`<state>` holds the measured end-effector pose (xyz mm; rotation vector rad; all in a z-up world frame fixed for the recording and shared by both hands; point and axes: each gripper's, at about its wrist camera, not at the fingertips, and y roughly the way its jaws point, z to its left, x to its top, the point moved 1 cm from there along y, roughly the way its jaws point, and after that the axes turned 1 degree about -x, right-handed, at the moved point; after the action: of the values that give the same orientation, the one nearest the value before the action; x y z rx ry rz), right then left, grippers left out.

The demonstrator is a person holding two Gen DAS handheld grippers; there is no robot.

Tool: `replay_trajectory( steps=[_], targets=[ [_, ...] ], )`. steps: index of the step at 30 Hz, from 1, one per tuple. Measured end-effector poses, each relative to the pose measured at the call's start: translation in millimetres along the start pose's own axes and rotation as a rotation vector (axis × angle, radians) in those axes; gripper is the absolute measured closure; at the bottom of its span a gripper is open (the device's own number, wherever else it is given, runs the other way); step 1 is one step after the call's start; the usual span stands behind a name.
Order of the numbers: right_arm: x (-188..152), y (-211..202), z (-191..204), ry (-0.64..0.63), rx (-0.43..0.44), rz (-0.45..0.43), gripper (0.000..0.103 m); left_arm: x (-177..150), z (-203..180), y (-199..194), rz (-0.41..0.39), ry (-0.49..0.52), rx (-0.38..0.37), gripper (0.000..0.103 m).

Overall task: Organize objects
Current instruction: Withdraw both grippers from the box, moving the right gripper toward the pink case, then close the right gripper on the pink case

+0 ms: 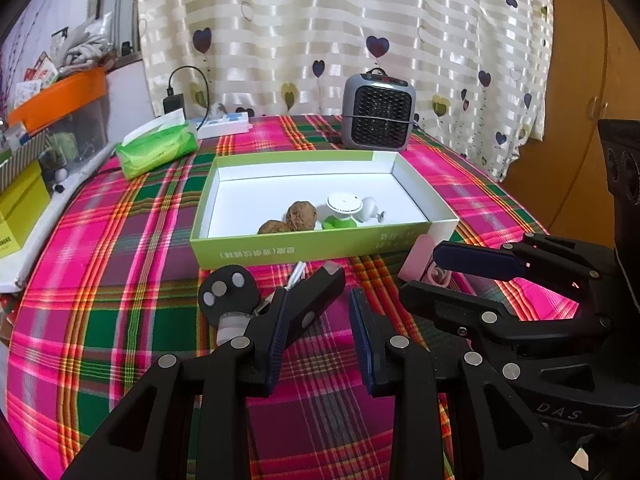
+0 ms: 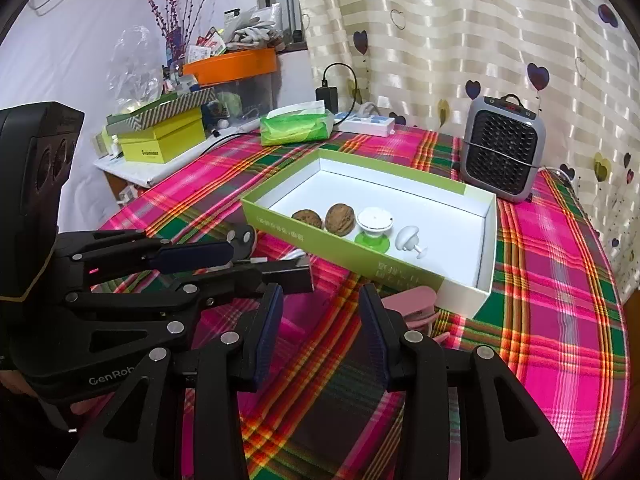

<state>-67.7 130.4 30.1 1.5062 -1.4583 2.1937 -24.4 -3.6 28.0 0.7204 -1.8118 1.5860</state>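
Note:
A green box (image 1: 280, 254) (image 2: 320, 240) with a white inside holds two walnuts (image 1: 301, 216) (image 2: 340, 218), a white cap on a green base (image 1: 342, 208) (image 2: 374, 222) and a white knob (image 1: 370, 208) (image 2: 408, 240). In front of it lies a black bar with a round head (image 1: 228, 290) (image 2: 288, 276) and a white cord. My left gripper (image 1: 320, 294) (image 2: 246, 264) stands open over the bar, which rests against the left pad; cloth shows between it and the right pad. My right gripper (image 2: 320, 300) (image 1: 420, 274) is open and holds nothing. A pink clip (image 2: 404, 304) (image 1: 418, 256) lies just beyond its right finger.
A grey heater (image 1: 378, 110) (image 2: 502, 148) stands behind the box. At the back left are a green tissue pack (image 1: 158, 148) (image 2: 296, 126) and a white power strip (image 2: 364, 124). Stacked boxes (image 2: 160, 140) sit on a side shelf to the left. The plaid table's edge curves off at the right.

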Motion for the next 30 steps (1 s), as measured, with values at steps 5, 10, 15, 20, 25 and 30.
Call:
replay_trajectory(
  steps=[5,10,15,20,25,30],
  targets=[
    [-4.1,0.1,1.5,-0.004,0.009,0.009,0.062,3.5,1.9,-0.4,-0.005,0.007,-0.017,0.076],
    [-7.4,0.7,-0.3,0.002,0.011,0.015,0.062,4.9,3.2,0.1,-0.004,0.006,-0.016,0.075],
    [-8.7,0.2,-4.3,0.012,0.008,0.015,0.062,6.7,8.0,2.9,0.003,0.0,-0.007,0.075],
    [-10.8,-0.2,-11.9,0.028,-0.005,0.018,0.062,7.5,12.9,7.2,0.009,0.009,-0.008,0.074],
    [-13.2,-0.3,-23.9,0.055,-0.03,0.025,0.062,6.7,19.1,17.7,0.032,0.016,-0.02,0.073],
    [-18.3,2.5,-36.4,0.09,-0.071,0.049,0.061,5.9,19.1,22.9,0.037,0.032,-0.024,0.071]
  ],
)
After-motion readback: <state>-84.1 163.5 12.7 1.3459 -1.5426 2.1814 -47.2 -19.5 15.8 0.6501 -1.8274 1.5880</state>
